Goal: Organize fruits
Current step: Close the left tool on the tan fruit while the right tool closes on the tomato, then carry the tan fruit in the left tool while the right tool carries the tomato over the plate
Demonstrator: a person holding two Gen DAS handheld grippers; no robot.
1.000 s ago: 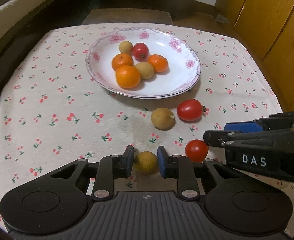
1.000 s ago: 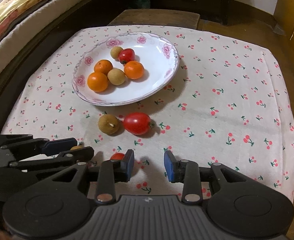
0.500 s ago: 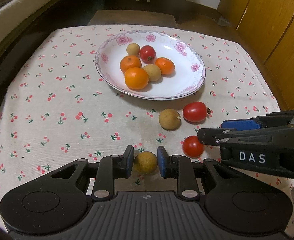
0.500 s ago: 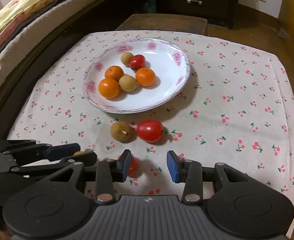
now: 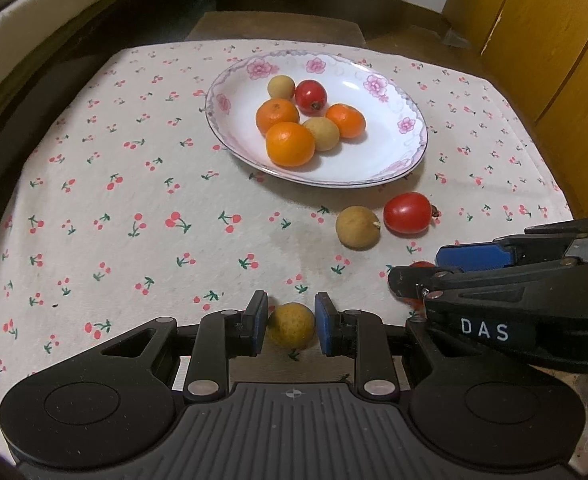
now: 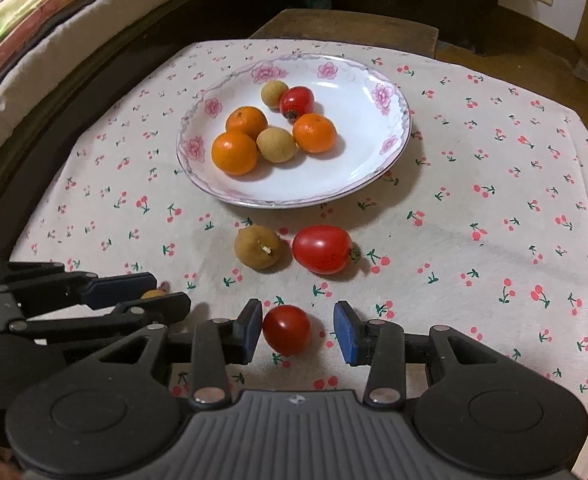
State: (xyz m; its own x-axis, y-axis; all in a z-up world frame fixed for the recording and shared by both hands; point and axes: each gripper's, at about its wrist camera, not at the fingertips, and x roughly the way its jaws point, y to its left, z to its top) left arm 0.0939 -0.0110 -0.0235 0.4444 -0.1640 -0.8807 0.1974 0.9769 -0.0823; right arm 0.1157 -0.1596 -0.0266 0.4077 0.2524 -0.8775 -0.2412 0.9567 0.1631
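Observation:
A white flowered plate (image 5: 390,160) (image 6: 358,184) holds several oranges, longans and a red tomato. My left gripper (image 5: 290,326) is shut on a tan longan (image 5: 291,325) just above the cloth. My right gripper (image 6: 298,332) is open around a small red tomato (image 6: 287,329) that rests on the cloth and touches the left pad. A loose longan (image 6: 259,247) and a larger tomato (image 6: 323,249) lie side by side in front of the plate. The right gripper also shows at the right of the left wrist view (image 5: 426,272).
The table carries a cherry-print cloth (image 5: 114,208). A bed (image 6: 34,40) runs along the left. A dark wooden stool (image 6: 346,28) and drawers stand behind the table; wooden cabinets (image 5: 554,40) are at the right.
Both grippers rose and drew back a little. The right gripper shifted left, so the small tomato now sits between its pads. The left gripper kept its hold on the longan.

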